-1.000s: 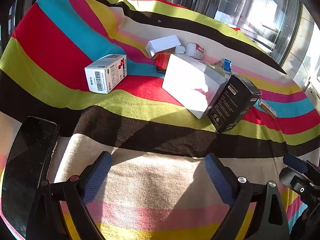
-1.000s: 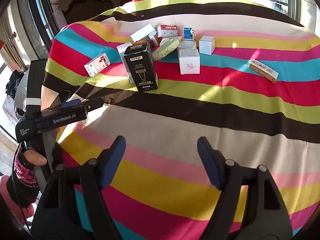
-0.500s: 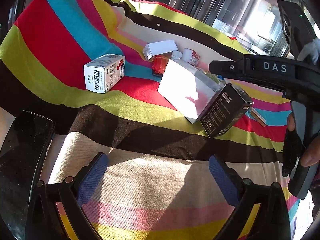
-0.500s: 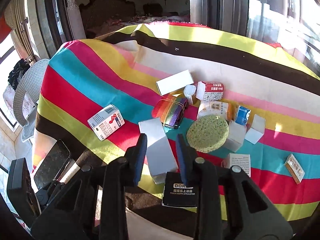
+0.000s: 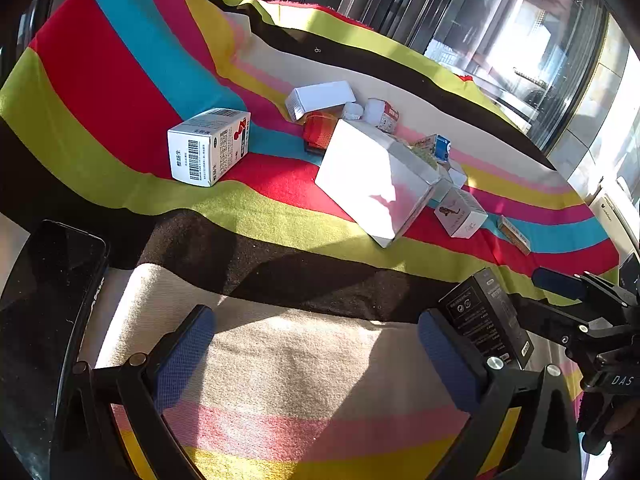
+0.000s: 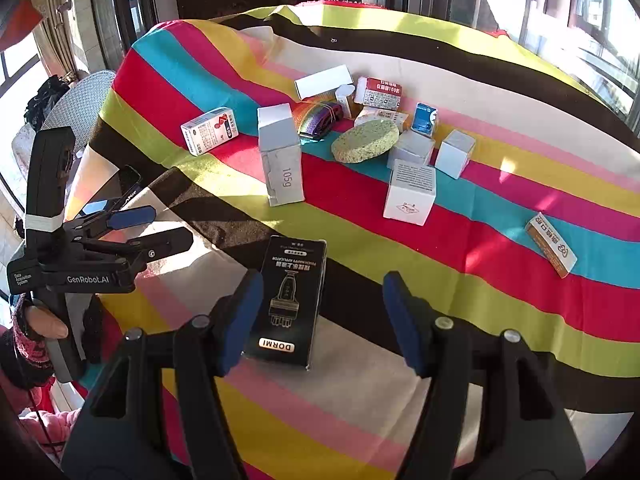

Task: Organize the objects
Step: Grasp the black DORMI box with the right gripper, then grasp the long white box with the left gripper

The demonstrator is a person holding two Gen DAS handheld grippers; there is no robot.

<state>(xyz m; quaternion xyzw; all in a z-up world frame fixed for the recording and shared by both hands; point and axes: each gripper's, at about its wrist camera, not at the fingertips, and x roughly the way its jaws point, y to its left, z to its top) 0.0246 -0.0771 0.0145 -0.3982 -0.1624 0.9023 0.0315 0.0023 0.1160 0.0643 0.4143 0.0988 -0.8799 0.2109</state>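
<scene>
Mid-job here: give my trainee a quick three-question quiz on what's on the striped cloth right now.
1. True or false: the green sponge lies on top of the black DORMI box.
2. What is printed on the near face of the long white box? A 250ml, B 105g, C 500g.
3. Is the black DORMI box standing upright or lying flat on the striped cloth?
Key: 1 false, the two are well apart; 2 B; 3 lying flat.
</scene>
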